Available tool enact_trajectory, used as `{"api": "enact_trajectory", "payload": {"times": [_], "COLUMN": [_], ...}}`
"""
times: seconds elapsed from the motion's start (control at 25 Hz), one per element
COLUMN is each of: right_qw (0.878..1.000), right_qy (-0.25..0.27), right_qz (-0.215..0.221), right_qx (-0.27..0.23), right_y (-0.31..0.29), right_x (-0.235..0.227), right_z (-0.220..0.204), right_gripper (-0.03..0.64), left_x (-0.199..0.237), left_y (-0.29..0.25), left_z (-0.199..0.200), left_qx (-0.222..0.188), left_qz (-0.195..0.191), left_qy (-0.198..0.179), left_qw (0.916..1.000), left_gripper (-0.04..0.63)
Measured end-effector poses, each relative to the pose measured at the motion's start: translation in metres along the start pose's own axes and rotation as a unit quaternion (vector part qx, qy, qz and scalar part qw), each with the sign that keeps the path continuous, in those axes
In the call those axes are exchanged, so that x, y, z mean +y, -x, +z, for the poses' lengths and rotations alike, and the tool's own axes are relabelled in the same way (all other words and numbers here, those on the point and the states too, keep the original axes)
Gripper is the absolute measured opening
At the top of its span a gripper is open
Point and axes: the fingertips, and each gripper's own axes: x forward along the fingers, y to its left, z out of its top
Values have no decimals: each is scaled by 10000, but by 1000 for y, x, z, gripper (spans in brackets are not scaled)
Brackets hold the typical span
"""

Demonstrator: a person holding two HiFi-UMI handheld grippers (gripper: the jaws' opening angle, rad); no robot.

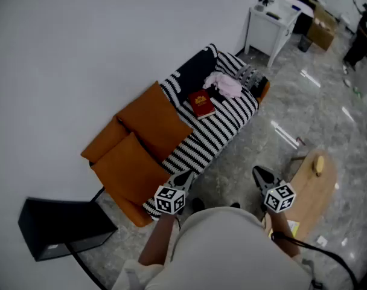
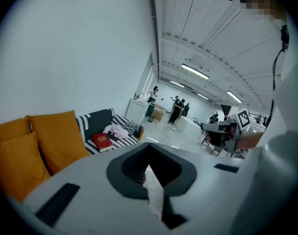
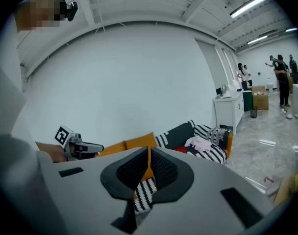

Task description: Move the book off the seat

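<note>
A red book (image 1: 201,104) lies flat on the sofa's black-and-white striped seat (image 1: 223,128), beside a pink cloth (image 1: 226,84). The book (image 2: 103,142) also shows small in the left gripper view, and only its red edge (image 3: 181,150) in the right gripper view. My left gripper (image 1: 185,177) is shut and empty, held near the sofa's front edge, well short of the book. My right gripper (image 1: 259,174) is shut and empty too, out over the floor to the right. Both point toward the sofa from a distance.
Orange cushions (image 1: 148,121) lean along the sofa's left half. A black box (image 1: 63,227) stands at the lower left, a round wooden table (image 1: 313,186) at the right. A white desk (image 1: 271,23) and people (image 1: 360,36) are at the far end of the room.
</note>
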Motion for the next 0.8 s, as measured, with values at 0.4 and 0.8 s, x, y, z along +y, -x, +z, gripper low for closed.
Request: {"api": "enact_trajectory", "payload": {"times": [0.4, 0.8], "right_qw": [10000, 9998], "right_qy": [-68, -141], "right_qz": [-20, -82], "right_qx": [-38, 96], "right_y": [-2, -8], "right_x": [-2, 10], "right_z": [2, -7], "right_gripper": [44, 46], "left_x": [0, 12], "left_y": [-3, 1], "left_z": [7, 2], "left_qx": [3, 49], "left_qz": [-46, -191], "left_qy": [-29, -39], "left_qw": [10000, 9998], "left_gripper": [2, 2]}}
